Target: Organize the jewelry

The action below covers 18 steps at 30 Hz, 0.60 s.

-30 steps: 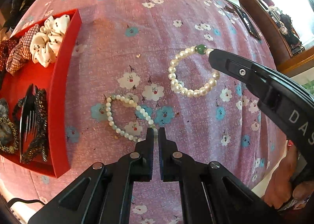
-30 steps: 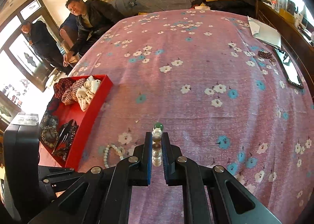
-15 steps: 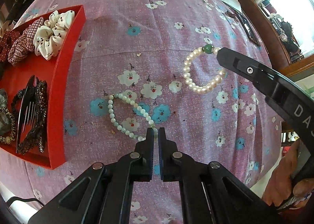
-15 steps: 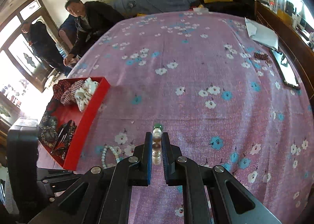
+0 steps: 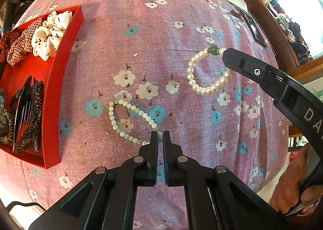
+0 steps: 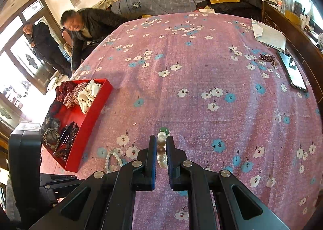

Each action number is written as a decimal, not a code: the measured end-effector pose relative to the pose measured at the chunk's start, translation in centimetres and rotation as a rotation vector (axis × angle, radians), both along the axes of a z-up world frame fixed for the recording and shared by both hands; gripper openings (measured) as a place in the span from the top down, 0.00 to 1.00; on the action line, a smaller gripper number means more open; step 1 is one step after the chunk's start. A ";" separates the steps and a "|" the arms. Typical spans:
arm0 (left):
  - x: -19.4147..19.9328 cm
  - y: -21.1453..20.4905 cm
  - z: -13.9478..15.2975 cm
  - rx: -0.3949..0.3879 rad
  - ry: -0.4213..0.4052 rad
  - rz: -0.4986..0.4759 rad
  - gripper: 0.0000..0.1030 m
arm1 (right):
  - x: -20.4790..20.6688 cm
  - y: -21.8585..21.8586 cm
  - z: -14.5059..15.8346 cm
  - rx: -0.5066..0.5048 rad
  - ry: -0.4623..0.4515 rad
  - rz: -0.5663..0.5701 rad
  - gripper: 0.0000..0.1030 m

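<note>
Now each hand-held gripper pinches a pearl bracelet.

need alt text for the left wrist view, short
The left claw is shut on a pale bead bracelet lying on a pink floral cloth, while the right claw holds a pearl bracelet with a green bead. A red tray of scrunchies and hair clips sits at left.

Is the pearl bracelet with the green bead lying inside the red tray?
No: the pearl bracelet with the green bead is pinched in the right gripper over the floral cloth, well apart from the red tray.
</note>
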<state>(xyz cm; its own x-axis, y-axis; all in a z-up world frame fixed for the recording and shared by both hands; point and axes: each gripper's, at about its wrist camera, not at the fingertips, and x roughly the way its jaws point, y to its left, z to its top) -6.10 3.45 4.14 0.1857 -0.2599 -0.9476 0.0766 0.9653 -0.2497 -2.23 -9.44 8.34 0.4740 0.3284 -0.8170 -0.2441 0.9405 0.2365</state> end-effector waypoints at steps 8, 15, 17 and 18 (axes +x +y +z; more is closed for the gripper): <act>0.6 -1.0 2.3 0.062 -0.101 -0.001 0.96 | 0.2 -0.6 0.5 0.014 -0.010 -0.004 0.90; 0.7 -1.5 3.1 0.054 -0.122 -0.029 0.96 | 0.3 -0.3 0.8 0.020 -0.017 0.003 0.90; 0.7 -1.5 3.0 0.049 -0.119 -0.027 0.96 | 0.4 -0.3 0.8 0.019 -0.017 0.001 0.90; 0.8 -1.4 3.0 0.047 -0.118 -0.024 0.96 | 0.4 -0.4 0.8 0.019 -0.018 -0.001 0.90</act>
<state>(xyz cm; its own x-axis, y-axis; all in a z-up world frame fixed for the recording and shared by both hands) -5.33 2.03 7.12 0.2911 -0.2212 -0.9308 0.1264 0.9733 -0.1918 -1.85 -9.80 9.18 0.4886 0.3432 -0.8022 -0.2475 0.9362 0.2497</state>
